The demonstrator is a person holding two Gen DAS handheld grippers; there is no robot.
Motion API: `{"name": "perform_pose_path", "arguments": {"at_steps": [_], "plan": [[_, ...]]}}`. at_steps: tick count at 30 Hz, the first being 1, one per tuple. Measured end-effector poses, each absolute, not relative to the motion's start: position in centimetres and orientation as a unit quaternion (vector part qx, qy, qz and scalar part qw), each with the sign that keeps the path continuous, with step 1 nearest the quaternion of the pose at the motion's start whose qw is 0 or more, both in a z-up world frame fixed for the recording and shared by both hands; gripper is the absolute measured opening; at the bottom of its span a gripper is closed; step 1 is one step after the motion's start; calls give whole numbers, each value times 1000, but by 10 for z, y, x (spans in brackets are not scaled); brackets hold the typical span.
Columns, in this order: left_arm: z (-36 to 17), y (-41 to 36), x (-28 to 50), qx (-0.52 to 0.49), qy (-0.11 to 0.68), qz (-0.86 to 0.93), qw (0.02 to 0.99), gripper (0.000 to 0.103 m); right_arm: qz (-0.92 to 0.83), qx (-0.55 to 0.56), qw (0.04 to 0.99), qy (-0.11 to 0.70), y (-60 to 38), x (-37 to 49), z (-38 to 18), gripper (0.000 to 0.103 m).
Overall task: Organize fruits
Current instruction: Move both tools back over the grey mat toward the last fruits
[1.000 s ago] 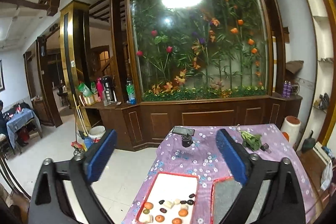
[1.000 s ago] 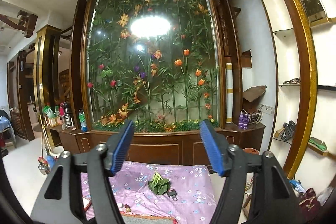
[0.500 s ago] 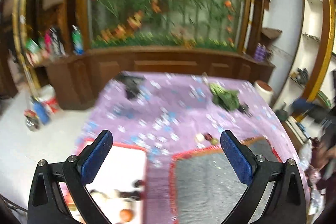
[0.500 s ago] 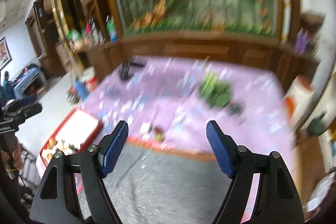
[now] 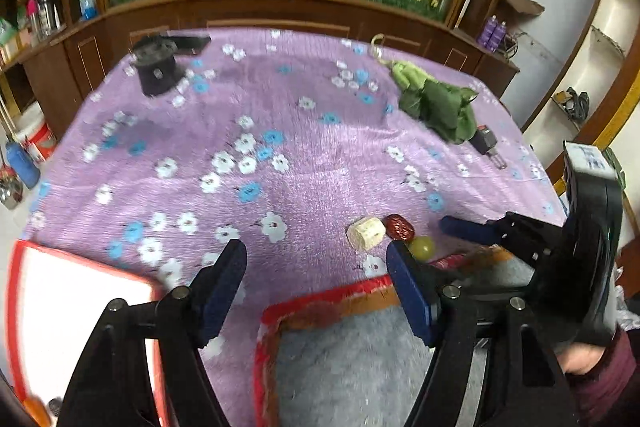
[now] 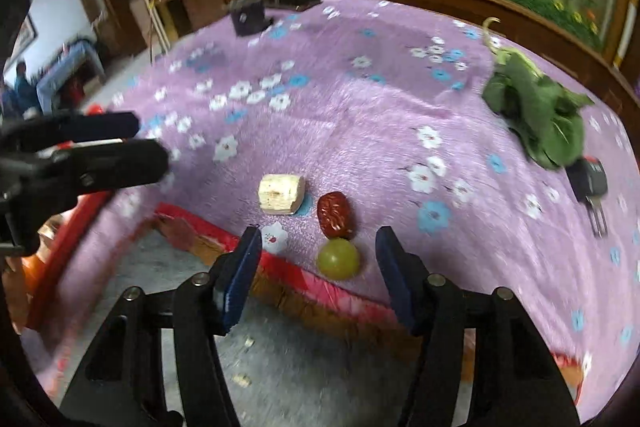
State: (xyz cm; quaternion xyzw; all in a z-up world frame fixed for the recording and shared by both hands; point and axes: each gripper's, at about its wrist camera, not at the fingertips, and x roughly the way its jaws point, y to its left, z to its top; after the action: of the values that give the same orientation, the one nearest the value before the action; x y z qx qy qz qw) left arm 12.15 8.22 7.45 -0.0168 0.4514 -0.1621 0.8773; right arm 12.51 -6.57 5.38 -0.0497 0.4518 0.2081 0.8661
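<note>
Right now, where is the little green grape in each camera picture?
Left wrist: the green grape sits right of centre, beside the left gripper's own right jaw.
Right wrist: the grape sits low in the middle, between the open jaws.
Shared landmark: the red date touches it in both.

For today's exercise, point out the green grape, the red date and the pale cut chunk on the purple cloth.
green grape (image 6: 338,259), right wrist view, centre of fruit
red date (image 6: 335,215), right wrist view, wrinkled top
pale cut chunk (image 6: 281,194), right wrist view, side face

fuzzy purple cloth, glossy green grape, wrinkled shiny red date, matt grey mat.
</note>
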Motion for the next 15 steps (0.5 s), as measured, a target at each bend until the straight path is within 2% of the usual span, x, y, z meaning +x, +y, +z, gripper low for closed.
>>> {"name": "perform_pose_path", "arguments": {"at_steps": [7,10,13,15], "plan": [[49,82,145,-50,480,-156,862,72,199,-39,870,450,-66,130,41,60],[54,88,141,-63,482,-155,860,72,174,-31,873,456,-74,126,46,55],[82,99,120,-65,465,-152,870,72,145,-17,890,433,-96,113,91,53],[118,107,101,-43,433,-143,889,72,113,-37,910,397,-113,102,147,52]]}}
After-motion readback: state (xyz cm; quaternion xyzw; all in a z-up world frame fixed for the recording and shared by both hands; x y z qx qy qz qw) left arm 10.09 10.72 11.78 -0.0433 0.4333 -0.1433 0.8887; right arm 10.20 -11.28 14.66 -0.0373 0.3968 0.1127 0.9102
